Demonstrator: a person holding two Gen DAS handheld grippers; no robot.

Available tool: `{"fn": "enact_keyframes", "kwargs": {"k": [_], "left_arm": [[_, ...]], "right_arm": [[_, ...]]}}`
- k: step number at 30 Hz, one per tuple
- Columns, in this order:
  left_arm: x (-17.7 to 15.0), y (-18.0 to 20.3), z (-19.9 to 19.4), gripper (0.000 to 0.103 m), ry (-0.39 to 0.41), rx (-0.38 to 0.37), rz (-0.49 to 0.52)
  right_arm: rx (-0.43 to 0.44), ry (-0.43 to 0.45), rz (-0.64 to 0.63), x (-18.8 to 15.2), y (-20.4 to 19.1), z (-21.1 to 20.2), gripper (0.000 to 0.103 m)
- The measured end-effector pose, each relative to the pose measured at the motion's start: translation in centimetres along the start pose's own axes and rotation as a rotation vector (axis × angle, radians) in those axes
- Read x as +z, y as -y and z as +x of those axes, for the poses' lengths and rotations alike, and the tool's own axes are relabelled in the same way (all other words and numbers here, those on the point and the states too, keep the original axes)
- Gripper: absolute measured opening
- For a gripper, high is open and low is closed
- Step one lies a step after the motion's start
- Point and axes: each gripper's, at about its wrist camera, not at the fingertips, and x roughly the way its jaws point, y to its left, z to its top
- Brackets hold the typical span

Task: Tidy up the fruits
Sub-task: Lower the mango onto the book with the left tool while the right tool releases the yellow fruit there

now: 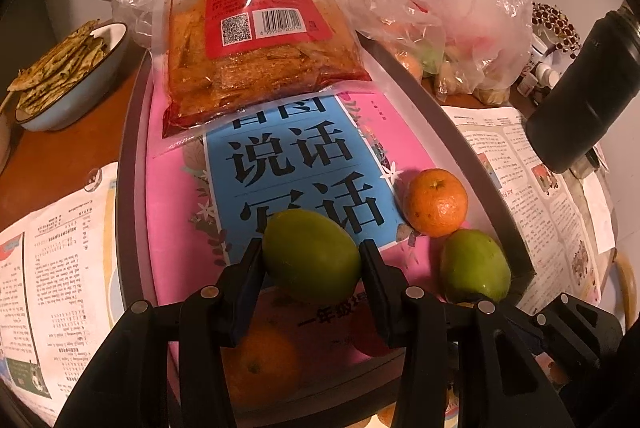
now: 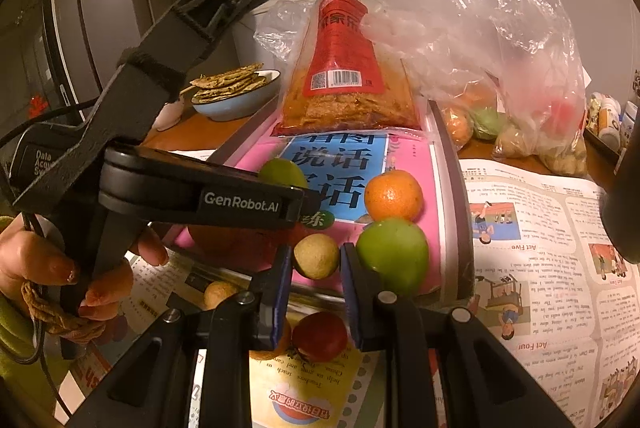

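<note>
Between the left tongs (image 1: 312, 260) sits a gripped smooth green oval fruit (image 1: 311, 255) over the pink tray (image 1: 176, 195), while the right tongs (image 2: 314, 260) clamp a small tan round fruit (image 2: 316, 255); both likely need setting down beside matching fruit.

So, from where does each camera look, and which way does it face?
Left wrist: sits on the left tongs, looks down at the pink book in the tray; its fingers grip a green fruit.
Right wrist: sits on the right tongs, faces the same tray; its fingers grip a small tan fruit, and a hand holds the left tongs.
Both show: book, orange, snack bag.
</note>
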Motion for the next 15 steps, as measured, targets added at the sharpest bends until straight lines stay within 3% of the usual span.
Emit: {"fn": "enact_keyframes", "kwargs": {"k": [15], "left_arm": [[-0.16, 0.03, -0.07, 0.049, 0.005, 0.000, -0.001]], "right_arm": [[0.006, 0.002, 0.010, -0.10, -0.01, -0.37, 0.025]]}}
